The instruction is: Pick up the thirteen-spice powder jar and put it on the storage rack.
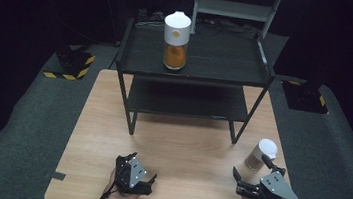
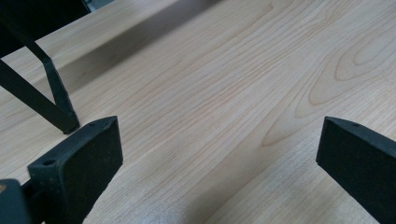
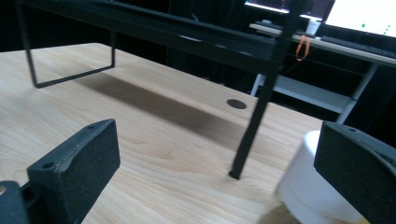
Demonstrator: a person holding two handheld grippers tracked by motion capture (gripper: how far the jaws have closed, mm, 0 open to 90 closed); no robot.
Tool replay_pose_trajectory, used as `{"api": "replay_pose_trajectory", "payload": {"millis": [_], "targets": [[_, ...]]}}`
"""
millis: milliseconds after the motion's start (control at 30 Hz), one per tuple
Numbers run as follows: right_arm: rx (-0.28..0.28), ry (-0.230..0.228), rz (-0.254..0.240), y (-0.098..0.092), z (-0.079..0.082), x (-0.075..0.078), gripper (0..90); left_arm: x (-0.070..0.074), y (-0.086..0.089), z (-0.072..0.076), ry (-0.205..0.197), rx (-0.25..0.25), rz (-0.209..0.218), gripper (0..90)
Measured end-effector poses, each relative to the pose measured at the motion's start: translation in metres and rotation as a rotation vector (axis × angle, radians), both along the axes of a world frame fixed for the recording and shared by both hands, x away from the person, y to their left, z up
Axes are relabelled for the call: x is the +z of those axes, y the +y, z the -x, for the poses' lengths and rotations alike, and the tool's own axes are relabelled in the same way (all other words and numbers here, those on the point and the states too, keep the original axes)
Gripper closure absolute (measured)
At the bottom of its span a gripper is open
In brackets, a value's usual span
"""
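A tall jar [image 1: 176,40] with a white lid and orange contents stands on the top deck of a black two-tier shelf [image 1: 219,59]. A smaller white-lidded jar [image 1: 261,153] stands on the wooden table [image 1: 184,145] at the right, beside the shelf's front right leg. My right gripper [image 1: 251,167] is open just in front of and left of this jar. In the right gripper view the jar's white lid [image 3: 314,186] sits close to the right jaw, outside the open gap of the gripper [image 3: 217,163]. My left gripper [image 1: 139,169] is open near the front edge, over bare wood [image 2: 219,158].
The shelf's front left leg [image 2: 56,93] stands ahead of the left gripper, its front right leg [image 3: 254,126] ahead of the right one. The lower shelf deck [image 1: 184,98] is bare. Dark floor surrounds the table, and a desk [image 3: 327,46] stands beyond it.
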State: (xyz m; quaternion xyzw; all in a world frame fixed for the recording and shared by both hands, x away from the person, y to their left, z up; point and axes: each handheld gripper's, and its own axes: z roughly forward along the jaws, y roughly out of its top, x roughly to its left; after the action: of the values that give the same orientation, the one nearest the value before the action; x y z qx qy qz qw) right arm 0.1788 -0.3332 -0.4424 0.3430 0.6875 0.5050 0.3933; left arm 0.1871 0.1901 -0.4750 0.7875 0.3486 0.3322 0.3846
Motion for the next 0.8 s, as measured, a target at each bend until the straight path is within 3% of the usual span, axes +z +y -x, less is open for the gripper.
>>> {"api": "replay_pose_trajectory", "payload": {"millis": [433, 800], "targets": [[-0.096, -0.009, -0.025, -0.017, 0.002, -0.001, 0.0, 0.0, 0.001, -0.001, 0.003, -0.003, 0.002, 0.5], [-0.164, 0.014, -0.029, -0.022, -0.004, -0.008, 0.0, 0.0, 0.001, -0.001, 0.002, -0.006, -0.001, 0.5]]}}
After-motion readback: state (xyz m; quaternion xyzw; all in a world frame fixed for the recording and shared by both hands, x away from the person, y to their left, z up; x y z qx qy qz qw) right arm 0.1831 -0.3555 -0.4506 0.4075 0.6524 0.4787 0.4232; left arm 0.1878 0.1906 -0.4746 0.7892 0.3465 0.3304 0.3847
